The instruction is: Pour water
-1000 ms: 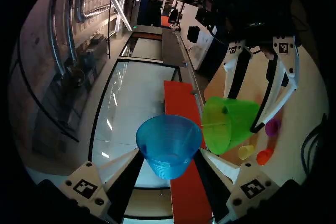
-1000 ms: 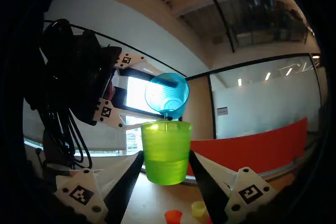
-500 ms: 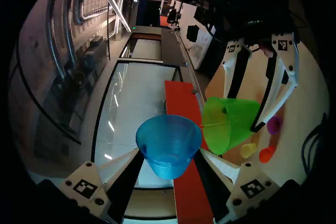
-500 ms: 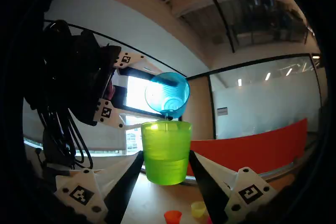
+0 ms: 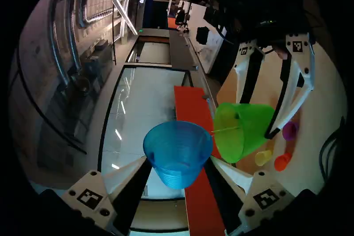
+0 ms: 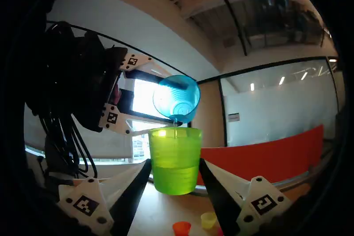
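Left gripper view: the left gripper (image 5: 178,160) is clenched on the blue cup (image 5: 177,145). The cup is tipped, and its rim is just beside the green cup (image 5: 243,129).

Right gripper view: the right gripper (image 6: 175,163) grasps the green cup and holds it upright. A thin water stream (image 6: 175,123) falls into the green cup from the blue cup directly above.

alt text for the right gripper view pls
A translucent green plastic cup, partly filled with water, sits clamped in the right gripper while the left gripper tips a translucent blue plastic cup just above it, a thin stream running down into it. A small orange cup and a small yellow cup stand on the pale tabletop below.
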Tool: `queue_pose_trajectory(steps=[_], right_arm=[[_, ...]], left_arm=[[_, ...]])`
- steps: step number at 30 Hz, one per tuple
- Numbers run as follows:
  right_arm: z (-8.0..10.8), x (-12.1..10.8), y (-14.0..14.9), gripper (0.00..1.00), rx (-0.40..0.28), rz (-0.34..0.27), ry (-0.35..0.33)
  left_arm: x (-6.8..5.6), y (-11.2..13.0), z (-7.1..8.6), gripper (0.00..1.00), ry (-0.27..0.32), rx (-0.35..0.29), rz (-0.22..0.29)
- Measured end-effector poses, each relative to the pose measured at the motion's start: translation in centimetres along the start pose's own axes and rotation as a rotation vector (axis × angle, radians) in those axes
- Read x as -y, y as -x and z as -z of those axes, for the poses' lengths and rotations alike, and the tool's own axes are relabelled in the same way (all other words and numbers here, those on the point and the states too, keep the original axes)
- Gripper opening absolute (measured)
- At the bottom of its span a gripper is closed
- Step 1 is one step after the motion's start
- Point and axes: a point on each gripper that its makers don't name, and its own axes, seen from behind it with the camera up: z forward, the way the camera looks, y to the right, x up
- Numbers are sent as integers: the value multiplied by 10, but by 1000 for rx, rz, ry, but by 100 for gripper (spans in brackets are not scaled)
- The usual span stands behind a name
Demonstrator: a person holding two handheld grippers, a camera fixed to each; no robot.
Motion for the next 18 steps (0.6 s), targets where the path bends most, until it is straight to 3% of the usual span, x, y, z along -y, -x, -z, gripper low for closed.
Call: queue_pose_trajectory(steps=[18], right_arm=[[-1,1,-5,81,-4,3,-1]], left_arm=[[5,-4,-2,80,-11,-1,-48]])
